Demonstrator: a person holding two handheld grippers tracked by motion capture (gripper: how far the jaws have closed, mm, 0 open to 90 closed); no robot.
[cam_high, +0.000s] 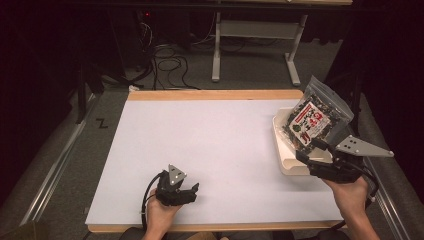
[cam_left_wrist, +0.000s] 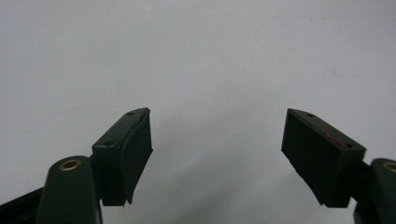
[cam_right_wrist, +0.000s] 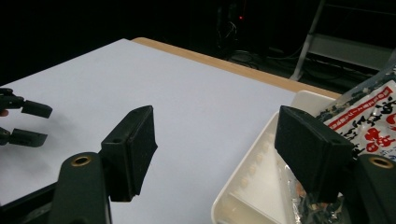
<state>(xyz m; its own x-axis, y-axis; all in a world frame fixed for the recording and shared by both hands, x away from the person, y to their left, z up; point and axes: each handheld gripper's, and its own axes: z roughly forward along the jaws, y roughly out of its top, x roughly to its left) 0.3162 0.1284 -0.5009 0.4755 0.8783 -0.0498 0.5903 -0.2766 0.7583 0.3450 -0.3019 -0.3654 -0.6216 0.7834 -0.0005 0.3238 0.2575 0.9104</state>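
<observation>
While the right tool (cam_high: 320, 152) gapes, the packet (cam_high: 312, 120) leans just beyond it.

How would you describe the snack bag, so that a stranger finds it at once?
Look at the right edge of the white table, where a white tray sits. The snack bag leans in it, beside the right gripper: clear plastic, dark contents, red-and-white label.

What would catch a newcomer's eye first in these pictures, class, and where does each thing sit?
The eye goes first to the snack bag with its red and white label, standing tilted in the white tray at the right edge of the table. The right gripper is beside it with its jaws apart, and the bag is not between them. At the near edge, the left gripper rests open over bare tabletop.
</observation>
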